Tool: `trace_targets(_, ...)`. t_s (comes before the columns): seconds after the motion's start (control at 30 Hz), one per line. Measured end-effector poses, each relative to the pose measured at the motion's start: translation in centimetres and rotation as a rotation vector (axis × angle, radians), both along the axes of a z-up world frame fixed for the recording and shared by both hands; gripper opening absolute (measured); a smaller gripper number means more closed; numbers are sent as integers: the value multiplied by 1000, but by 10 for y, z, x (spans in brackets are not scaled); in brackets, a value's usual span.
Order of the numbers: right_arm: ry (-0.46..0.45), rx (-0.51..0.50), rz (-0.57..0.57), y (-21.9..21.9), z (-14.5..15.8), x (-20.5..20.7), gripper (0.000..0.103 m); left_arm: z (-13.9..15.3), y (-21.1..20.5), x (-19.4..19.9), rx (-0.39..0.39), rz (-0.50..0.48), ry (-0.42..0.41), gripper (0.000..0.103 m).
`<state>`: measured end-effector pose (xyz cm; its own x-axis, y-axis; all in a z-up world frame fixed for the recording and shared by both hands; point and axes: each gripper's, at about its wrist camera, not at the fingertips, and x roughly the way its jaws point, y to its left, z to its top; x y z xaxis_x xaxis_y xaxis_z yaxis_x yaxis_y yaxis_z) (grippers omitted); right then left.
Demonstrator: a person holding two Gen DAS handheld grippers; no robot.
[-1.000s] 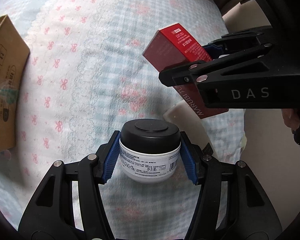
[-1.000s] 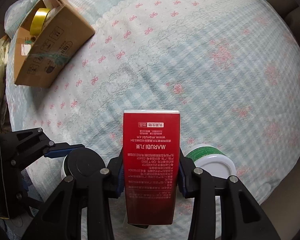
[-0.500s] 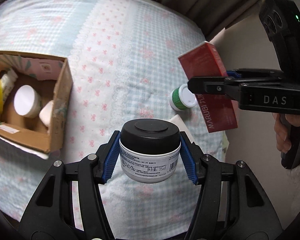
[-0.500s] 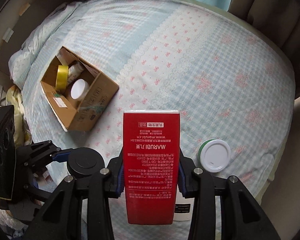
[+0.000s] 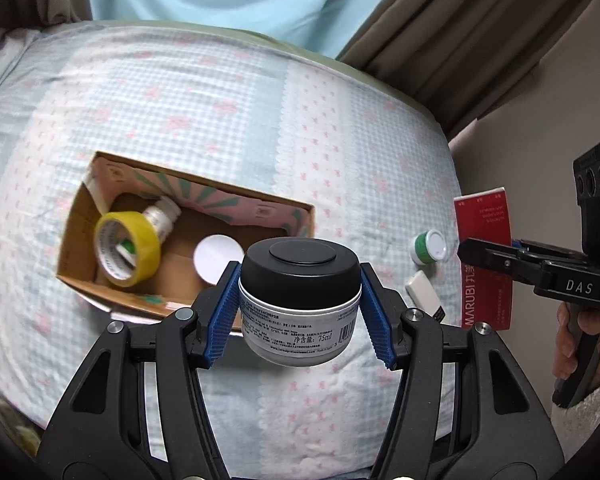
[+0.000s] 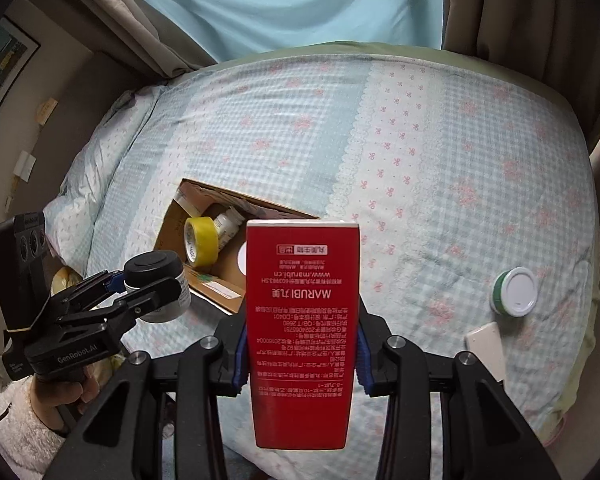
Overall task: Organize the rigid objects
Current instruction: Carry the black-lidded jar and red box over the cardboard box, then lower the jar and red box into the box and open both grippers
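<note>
My left gripper [image 5: 300, 312] is shut on a white cream jar with a black lid [image 5: 298, 300], held in the air above the bed near the front edge of an open cardboard box [image 5: 284, 220]. My right gripper [image 6: 302, 356] is shut on a tall red Marubi carton [image 6: 302, 320], held upright above the bed, right of the box [image 6: 220, 276]. The box holds a yellow tape roll [image 5: 126, 254], a small white bottle [image 5: 162, 216] and a white-lidded jar [image 5: 216, 256]. Each gripper shows in the other's view: the left one [image 6: 140, 292], the right one [image 5: 500, 264].
A green jar with a white lid [image 5: 430, 246] and a flat white block [image 5: 424, 292] lie on the checked bedspread [image 5: 220, 120] near its right edge, also seen in the right wrist view: jar [image 6: 516, 292], block [image 6: 486, 346]. Curtains hang behind the bed; a wall stands at right.
Both grippers have risen and pulled back with their objects still held. The cardboard box and its contents have come fully into view below the left gripper.
</note>
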<state>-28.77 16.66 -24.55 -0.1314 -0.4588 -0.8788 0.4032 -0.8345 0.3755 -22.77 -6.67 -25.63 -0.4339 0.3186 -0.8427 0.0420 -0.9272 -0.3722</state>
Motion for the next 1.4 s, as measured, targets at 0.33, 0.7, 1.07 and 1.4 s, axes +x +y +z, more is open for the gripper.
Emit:
trace_targets(0.33, -42, -24, -181, -82, -6, 15, 38, -5, -119, -8, -49, -14, -5, 54)
trace_targets(0.7, -96, 58, -300, -143, -64, 0, 38, -80, -178, -43, -148, -111, -67, 54)
trace_targets(1.07, -196, 21, -336, -199, -154, -20, 38, -153, -164, -61, -153, -184, -133, 54)
trace_targets(1.4, -286, -20, -331, -211, -197, -21, 38, -172, -151, -57, -205, -272, -129, 61)
